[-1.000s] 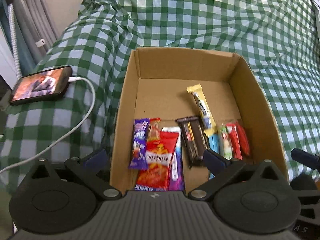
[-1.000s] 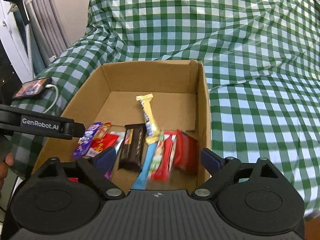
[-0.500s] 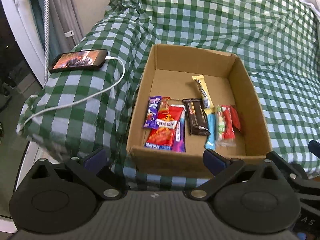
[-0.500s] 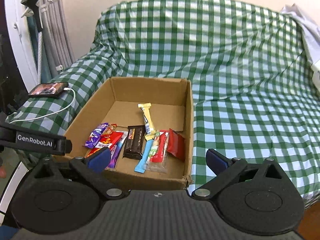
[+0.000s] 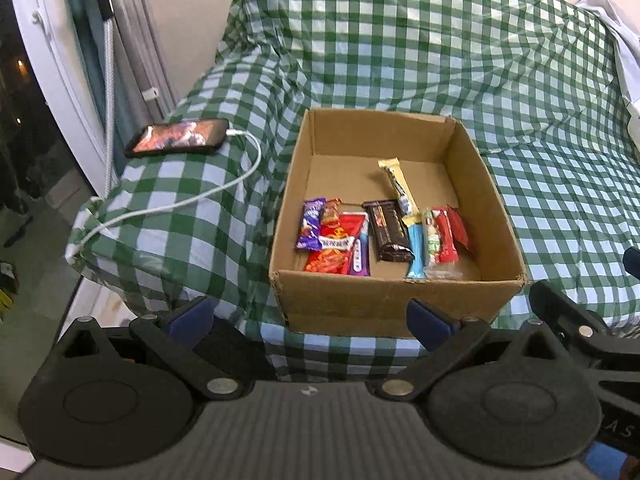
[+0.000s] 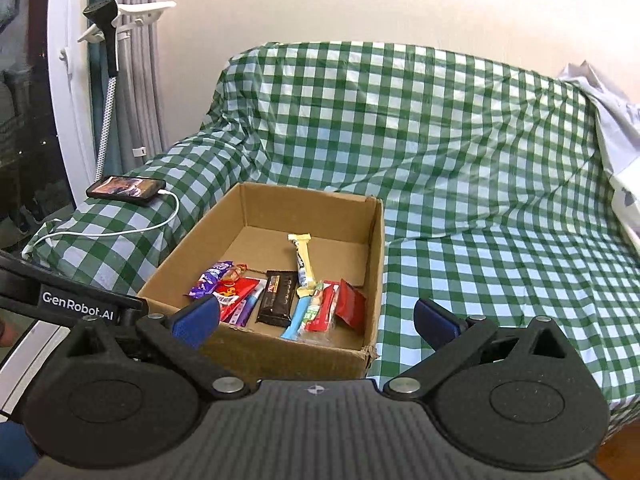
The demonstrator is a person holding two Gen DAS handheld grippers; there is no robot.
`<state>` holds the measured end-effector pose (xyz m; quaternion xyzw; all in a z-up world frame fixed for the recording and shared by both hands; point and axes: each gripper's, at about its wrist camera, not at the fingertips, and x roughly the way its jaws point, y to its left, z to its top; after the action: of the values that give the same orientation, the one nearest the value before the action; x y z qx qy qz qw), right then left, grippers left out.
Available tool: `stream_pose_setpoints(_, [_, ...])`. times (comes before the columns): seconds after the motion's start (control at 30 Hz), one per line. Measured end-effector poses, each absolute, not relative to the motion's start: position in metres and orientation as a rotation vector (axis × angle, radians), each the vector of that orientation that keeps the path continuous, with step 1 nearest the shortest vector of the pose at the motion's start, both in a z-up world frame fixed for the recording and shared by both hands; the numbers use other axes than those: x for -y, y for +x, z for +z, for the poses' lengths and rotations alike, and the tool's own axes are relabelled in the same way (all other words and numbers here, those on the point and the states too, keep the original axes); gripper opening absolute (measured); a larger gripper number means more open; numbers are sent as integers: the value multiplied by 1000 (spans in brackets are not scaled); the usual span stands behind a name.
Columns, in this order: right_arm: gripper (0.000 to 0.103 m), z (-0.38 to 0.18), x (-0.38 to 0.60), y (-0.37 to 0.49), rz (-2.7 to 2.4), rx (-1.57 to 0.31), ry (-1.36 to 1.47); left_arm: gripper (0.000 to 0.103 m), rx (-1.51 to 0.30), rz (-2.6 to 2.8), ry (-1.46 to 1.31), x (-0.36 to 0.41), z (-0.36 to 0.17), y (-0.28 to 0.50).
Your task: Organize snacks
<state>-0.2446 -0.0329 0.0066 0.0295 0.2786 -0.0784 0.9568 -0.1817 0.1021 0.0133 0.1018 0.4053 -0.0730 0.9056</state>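
Because every snack here is a thin foil or plastic packet, each should weigh almost nothing, crinkle and slide under pressure, and be best pinched across its narrow middle rather than by a flimsy crimped end. They lie in a loose row on the floor of the cardboard box (image 5: 400, 304), toward its near wall: a purple wrapper (image 5: 310, 229), a red pouch (image 5: 335, 246), a dark brown bar (image 5: 390, 236) that looks stiffest, a pale blue stick (image 5: 416, 250), red packets (image 5: 446, 234), and a cream bar (image 5: 396, 186) angled farther back. Corrugated and open-topped, the box rests on a soft sofa under a green checked cover (image 5: 400, 48), so it may shift if nudged. Both the left gripper (image 5: 310, 320) and the right gripper (image 6: 316, 322) hang released and empty, short of the box.
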Motion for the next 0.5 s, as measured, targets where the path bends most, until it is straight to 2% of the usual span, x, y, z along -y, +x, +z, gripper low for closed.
stream_pose_setpoints(0.5, [102, 10, 25, -251, -173, -555, 32, 103, -820, -173, 229, -106, 15, -186])
